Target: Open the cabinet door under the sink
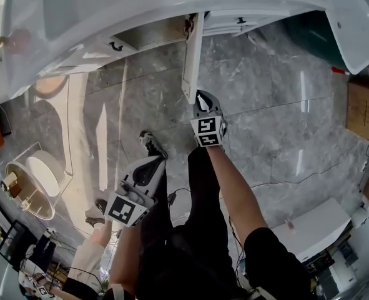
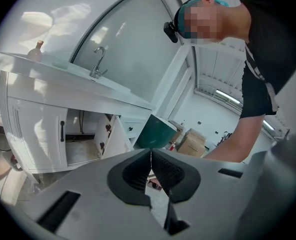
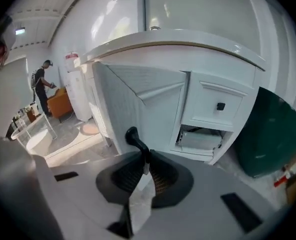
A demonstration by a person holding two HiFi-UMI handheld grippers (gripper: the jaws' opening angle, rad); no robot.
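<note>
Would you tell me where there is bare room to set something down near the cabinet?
The grey floor between the open door and the cardboard box is bare. Left of the person's legs, a round white item crowds it.

Grey marble floor [image 1: 284,130] with cardboard box [image 1: 364,108]

In the head view the white bench [image 1: 172,8] covers nearly all of the sink cabinet [image 1: 225,22]. The open cabinet door [image 1: 192,55] shows only as a thin edge, and its door handle is hidden behind the right tongs [image 1: 204,108]. In the right gripper view the lower end of the black door handle [image 3: 135,140] is lost between the closed jaws. The green bin [image 3: 270,134] is cut off by the right edge. A far person [image 3: 41,79] on the left is too small to make out. In the left gripper view the cabinet interior [image 2: 82,149] is dim, and its pipe [image 2: 81,121] is only partly seen.
</note>
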